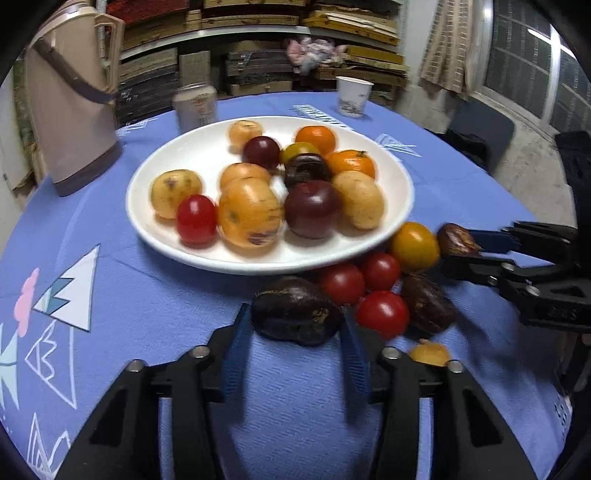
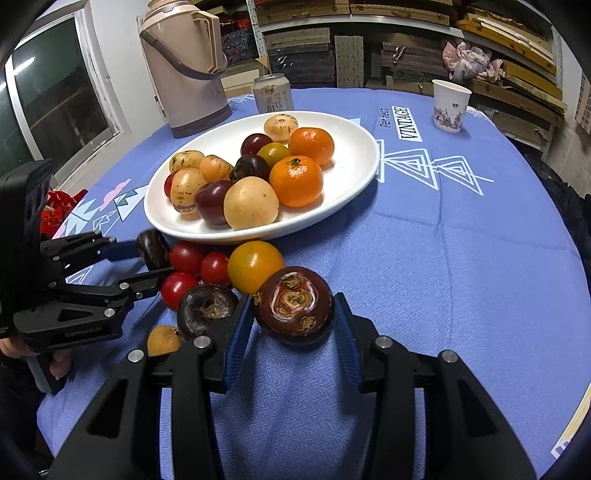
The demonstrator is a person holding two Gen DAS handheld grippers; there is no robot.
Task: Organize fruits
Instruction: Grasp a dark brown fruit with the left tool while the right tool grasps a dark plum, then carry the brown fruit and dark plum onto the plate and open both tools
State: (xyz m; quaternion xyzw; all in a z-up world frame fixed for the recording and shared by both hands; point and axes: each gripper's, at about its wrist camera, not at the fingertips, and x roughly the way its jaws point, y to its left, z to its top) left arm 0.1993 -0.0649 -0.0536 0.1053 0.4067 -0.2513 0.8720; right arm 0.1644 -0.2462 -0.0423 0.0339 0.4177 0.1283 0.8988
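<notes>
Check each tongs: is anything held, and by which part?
Left tongs clamp a dark water chestnut across its two ends. Right tongs clamp another dark water chestnut across its sides, scarred face toward the camera.

Storeroom-like home space: shelves (image 2: 406,22) stacked with flat boxes behind clothed table (image 2: 461,240)

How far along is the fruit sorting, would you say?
Well under way. The white plate already holds a dozen or so fruits, two oranges among them. In hand: the left tongs and the right tongs each grip a dark chestnut-like fruit. Still on the blue cloth: three red tomatoes, a yellow one, another dark fruit and a small orange piece.
</notes>
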